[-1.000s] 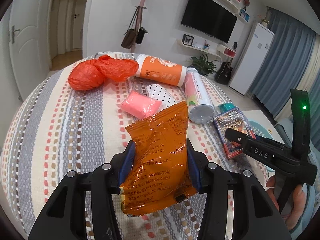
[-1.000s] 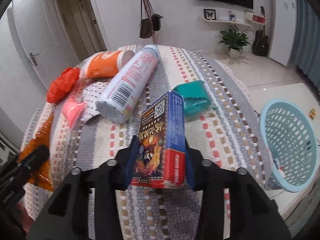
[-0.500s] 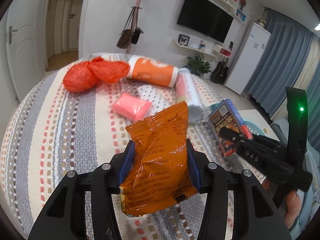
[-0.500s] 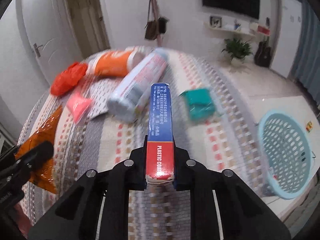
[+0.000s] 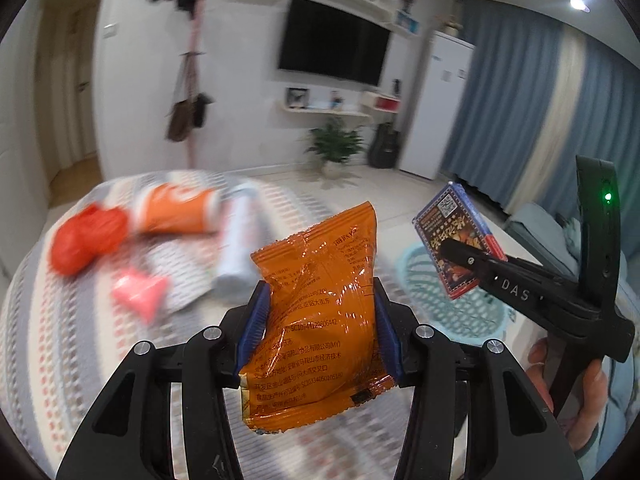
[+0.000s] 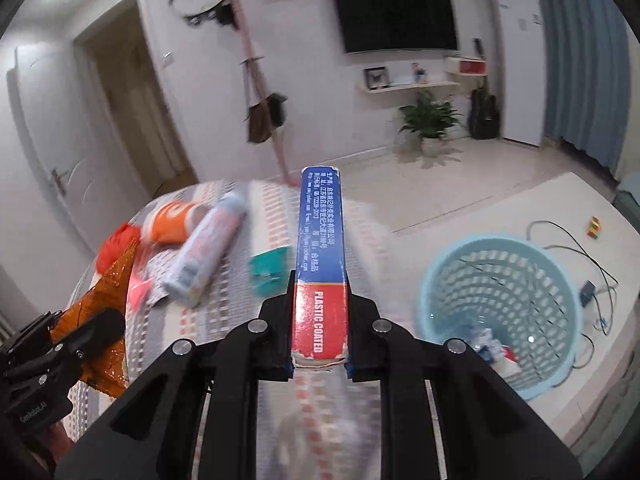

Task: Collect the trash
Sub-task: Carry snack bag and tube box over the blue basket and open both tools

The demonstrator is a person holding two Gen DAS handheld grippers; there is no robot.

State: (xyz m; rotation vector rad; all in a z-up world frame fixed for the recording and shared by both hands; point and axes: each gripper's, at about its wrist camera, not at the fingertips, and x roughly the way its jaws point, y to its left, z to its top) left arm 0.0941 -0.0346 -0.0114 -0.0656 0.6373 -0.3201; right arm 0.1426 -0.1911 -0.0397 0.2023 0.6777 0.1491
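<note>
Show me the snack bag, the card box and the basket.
snack bag (image 5: 316, 304): left wrist view, middle of the wrapper.
card box (image 6: 320, 264): right wrist view, its narrow blue side.
basket (image 6: 500, 240): right wrist view, far rim.

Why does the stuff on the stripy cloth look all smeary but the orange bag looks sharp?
In the left wrist view the orange snack bag stays crisp in the left gripper, while the orange bottle and pink packet smear with motion blur. In the right wrist view the card box is sharp; the striped cloth blurs, and straight walls bend near the fisheye edges.
</note>
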